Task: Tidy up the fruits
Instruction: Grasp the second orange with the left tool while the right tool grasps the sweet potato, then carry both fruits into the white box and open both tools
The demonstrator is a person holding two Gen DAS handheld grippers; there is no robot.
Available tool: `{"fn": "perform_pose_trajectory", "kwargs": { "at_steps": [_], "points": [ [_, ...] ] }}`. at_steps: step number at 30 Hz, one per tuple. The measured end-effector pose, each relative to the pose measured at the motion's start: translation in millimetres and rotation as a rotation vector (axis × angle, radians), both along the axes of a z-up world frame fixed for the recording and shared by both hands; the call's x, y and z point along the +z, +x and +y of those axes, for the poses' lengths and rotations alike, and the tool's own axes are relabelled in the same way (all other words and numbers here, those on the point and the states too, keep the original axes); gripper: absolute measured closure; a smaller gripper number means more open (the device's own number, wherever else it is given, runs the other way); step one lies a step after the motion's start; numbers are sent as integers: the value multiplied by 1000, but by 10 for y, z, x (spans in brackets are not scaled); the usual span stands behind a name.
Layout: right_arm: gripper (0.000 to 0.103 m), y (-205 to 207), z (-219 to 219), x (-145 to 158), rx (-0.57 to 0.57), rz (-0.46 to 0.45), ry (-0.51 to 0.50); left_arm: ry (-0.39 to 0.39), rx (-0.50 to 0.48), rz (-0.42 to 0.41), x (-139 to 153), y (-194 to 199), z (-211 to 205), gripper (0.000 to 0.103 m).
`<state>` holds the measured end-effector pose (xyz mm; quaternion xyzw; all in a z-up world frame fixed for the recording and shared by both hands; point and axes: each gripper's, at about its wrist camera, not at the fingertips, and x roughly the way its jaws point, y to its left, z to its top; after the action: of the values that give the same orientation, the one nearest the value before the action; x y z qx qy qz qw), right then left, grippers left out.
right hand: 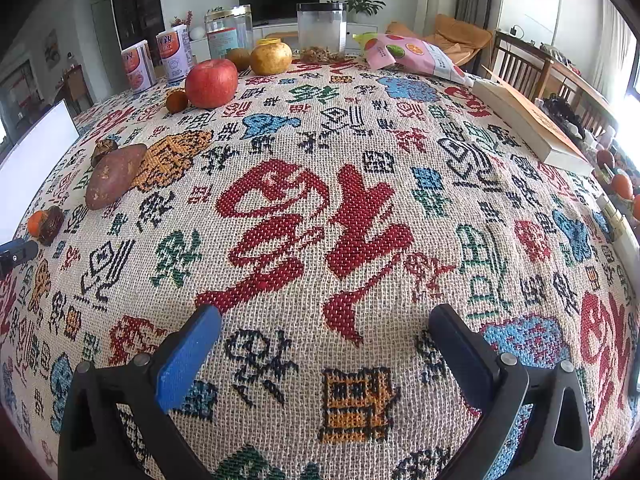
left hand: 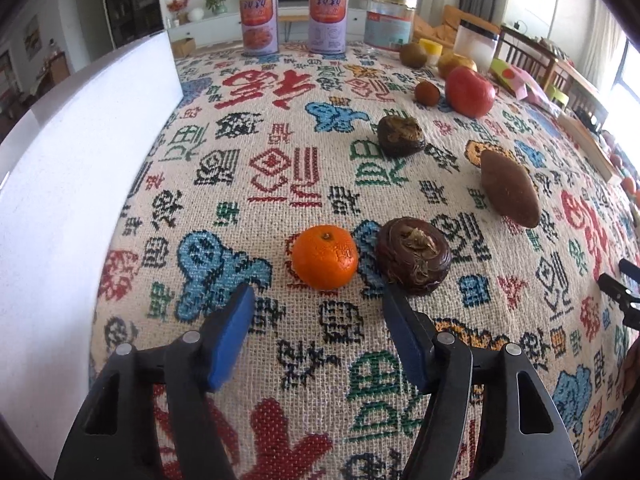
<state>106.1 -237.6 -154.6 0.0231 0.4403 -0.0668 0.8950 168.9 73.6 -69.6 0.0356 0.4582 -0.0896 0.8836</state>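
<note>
Both claws stood spread with nothing in them. My left gripper (left hand: 320, 300), low in the left wrist view, had its blue pads parted; the orange mandarin (left hand: 325, 256) sat just beyond the tips at mid-frame, unpinched, though the right-hand pad's tip appeared to sit against the dark brown round fruit (left hand: 414, 254) that lay beside the mandarin, the two looking in contact. My right gripper (right hand: 326, 320), low in the right wrist view, gaped wide over bare patterned tablecloth (right hand: 320, 208). The other produce trailed toward the upper right of the left wrist view: a long brown tuber (left hand: 510, 188), a second dark round fruit (left hand: 401, 135), a red apple (left hand: 469, 91) with a small brown fruit (left hand: 427, 93) beside it, then a kiwi (left hand: 413, 55) and a yellowish pear (left hand: 456, 64). A white box (left hand: 80, 168) filled the left of that frame. I judged the step in hand to be taking the mandarin. To do it well, I reckoned the left claw needed to shift slightly leftward so the dark fruit stayed outside the pads, then drop until both pads straddled the mandarin's widest part before closing gently.
</note>
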Motion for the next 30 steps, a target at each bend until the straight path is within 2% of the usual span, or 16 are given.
{"fn": "perform_pose_trajectory", "kwargs": {
  "at_steps": [3,5,6,8,13,14,17,18,20,23,24,25,26,29,30],
  "points": [
    [0,0,1,0,0,0,0,-46,1,-13,19,103,46,36],
    [0,0,-1,0,0,0,0,-65,-16,-22,14,132,34,52],
    [0,0,-1,0,0,0,0,-57,-32,-21,5,138,12,73],
    [0,-2,1,1,0,0,0,-42,-48,-45,12,70,-35,73],
    [0,2,5,8,8,4,7,-90,0,-53,95,-237,34,74],
    [0,27,20,29,14,22,34,-106,6,-53,126,-319,49,74],
    [5,251,205,243,112,27,314,-122,5,-63,251,-524,34,74],
    [6,396,346,337,150,30,367,-132,5,-69,314,-590,24,74],
    [7,767,664,463,202,54,391,-167,22,-77,465,-713,51,74],
    [24,1358,1099,432,230,156,346,-242,48,-84,717,-918,174,74],
    [35,1509,1216,376,231,208,328,-258,50,-87,799,-988,222,74],
    [52,1618,1316,311,232,260,308,-273,52,-91,883,-1065,277,74],
    [62,1692,1393,230,242,314,295,-288,55,-96,966,-1138,339,74],
    [63,1674,1429,227,237,344,288,-368,72,-116,1244,-1364,605,74],
    [63,1623,1373,247,223,338,324,-402,83,-124,1349,-1428,707,74]
  ]
}}
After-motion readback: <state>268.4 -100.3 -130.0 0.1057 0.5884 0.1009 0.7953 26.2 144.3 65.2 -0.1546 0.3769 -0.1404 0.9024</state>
